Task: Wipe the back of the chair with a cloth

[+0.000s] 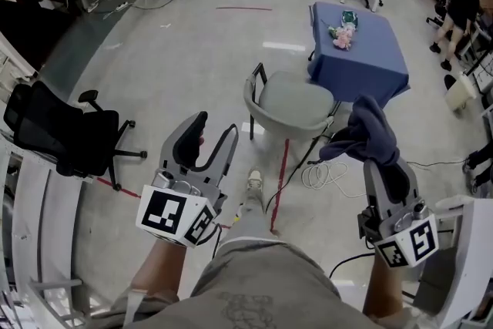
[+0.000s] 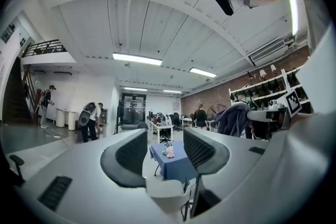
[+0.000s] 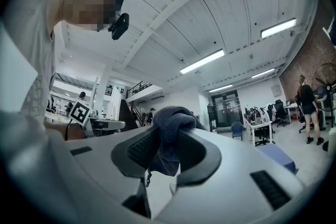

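In the head view a grey tub chair (image 1: 289, 100) on black legs stands on the floor ahead of me, its curved back (image 1: 249, 98) on the left side. My left gripper (image 1: 217, 127) is held level to the chair's lower left, open and empty. The left gripper view shows the chair (image 2: 165, 190) low between its spread jaws. To the chair's right, my right gripper (image 1: 379, 166) is shut on a dark blue-grey cloth (image 1: 370, 133), which bunches up over its fingers. In the right gripper view the cloth (image 3: 169, 139) fills the gap of that gripper (image 3: 168, 153).
A table under a blue cover (image 1: 362, 58) with small items (image 1: 343, 31) stands just behind the chair. A black office chair (image 1: 65, 135) is at the left. White cable (image 1: 323, 177) and red tape (image 1: 282, 169) lie on the floor, beside my shoe (image 1: 253, 181). People stand far off.
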`<state>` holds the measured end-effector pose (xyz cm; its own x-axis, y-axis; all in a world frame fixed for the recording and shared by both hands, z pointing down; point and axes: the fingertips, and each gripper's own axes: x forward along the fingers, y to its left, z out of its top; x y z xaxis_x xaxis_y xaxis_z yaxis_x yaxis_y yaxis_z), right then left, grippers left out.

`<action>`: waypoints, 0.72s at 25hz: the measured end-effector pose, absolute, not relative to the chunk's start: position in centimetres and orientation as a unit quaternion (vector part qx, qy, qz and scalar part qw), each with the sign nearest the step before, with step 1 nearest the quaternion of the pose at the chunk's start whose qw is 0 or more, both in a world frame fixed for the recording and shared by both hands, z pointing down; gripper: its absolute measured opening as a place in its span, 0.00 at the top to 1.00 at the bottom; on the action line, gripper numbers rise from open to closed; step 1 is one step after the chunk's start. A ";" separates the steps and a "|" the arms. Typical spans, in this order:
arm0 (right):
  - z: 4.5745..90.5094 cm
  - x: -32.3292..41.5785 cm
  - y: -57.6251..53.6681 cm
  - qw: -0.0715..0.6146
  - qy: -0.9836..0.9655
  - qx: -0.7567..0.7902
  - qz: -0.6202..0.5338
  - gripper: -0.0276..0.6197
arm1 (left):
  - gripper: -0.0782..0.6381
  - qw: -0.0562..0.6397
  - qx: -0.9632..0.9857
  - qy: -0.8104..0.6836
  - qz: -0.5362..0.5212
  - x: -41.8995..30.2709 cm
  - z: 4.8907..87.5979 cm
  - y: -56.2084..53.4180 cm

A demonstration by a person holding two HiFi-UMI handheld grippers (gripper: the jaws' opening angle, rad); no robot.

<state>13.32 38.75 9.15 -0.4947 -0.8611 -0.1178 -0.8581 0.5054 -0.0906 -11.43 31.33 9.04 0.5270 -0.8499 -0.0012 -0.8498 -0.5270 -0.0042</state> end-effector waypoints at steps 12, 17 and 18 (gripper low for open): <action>14.9 13.8 23.8 0.051 0.862 -0.502 -0.055 0.79 | 0.57 -0.068 -0.880 0.466 -0.067 -9.9 16.7 16.1; 18.4 12.3 15.6 0.024 0.866 -0.490 -0.096 0.79 | 0.57 -0.122 -0.874 0.457 -0.109 -10.1 21.0 9.0; 19.2 11.8 14.1 0.018 0.867 -0.487 -0.105 0.79 | 0.57 -0.132 -0.873 0.455 -0.117 -10.3 21.8 7.7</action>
<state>11.78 14.10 19.15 -0.5246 -0.8483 0.0714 -0.8408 0.5031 -0.2001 -10.27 7.72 21.84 0.5579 -0.7640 0.3240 -0.8256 -0.5507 0.1232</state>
